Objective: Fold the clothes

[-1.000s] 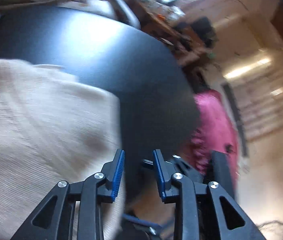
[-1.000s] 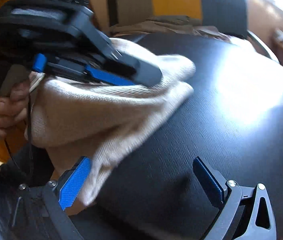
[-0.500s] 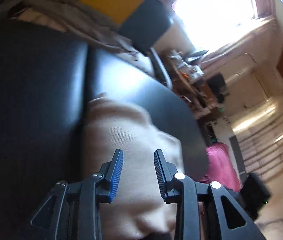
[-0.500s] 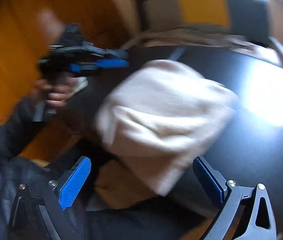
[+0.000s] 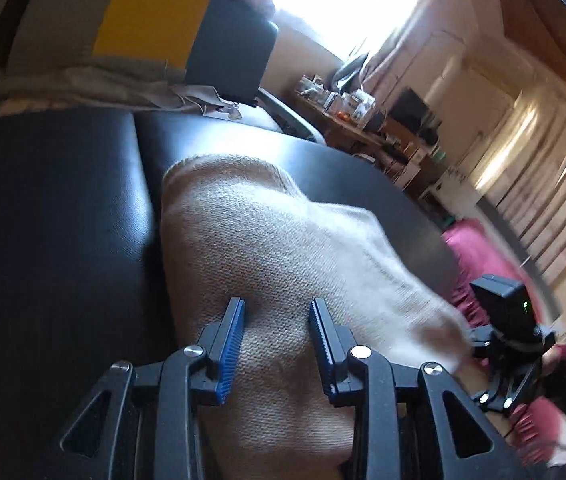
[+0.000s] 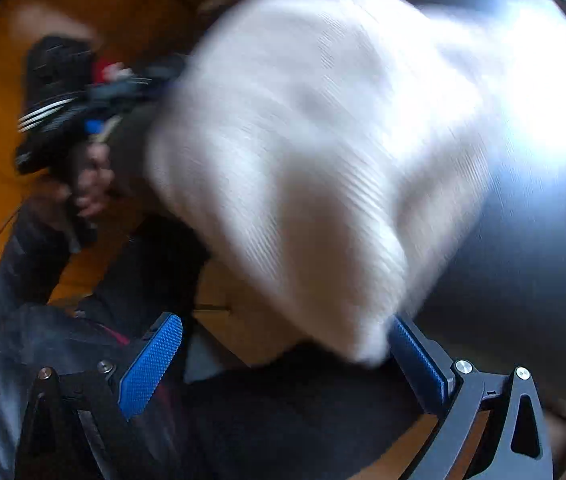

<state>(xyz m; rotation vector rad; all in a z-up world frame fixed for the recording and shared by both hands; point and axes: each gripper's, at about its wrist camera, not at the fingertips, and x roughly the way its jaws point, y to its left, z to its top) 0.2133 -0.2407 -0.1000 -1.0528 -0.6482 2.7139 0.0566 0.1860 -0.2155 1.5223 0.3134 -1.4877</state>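
While the left hand-held gripper (image 5: 275, 308) sits over the folded cream sweater (image 5: 267, 248), jaws just eased apart, gripping nothing, the right hand-held gripper (image 6: 283, 336) gapes wide at its overhanging edge. Sweater's on the black desk (image 5: 63, 208).

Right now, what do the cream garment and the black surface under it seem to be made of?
Garment: knitted yarn, probably wool or cotton, matte; fine ribbed stitch rows show and it slumps softly. Surface: likely leather or vinyl padding, smooth and semi-glossy; it reflects window light and has a seam between two panels.
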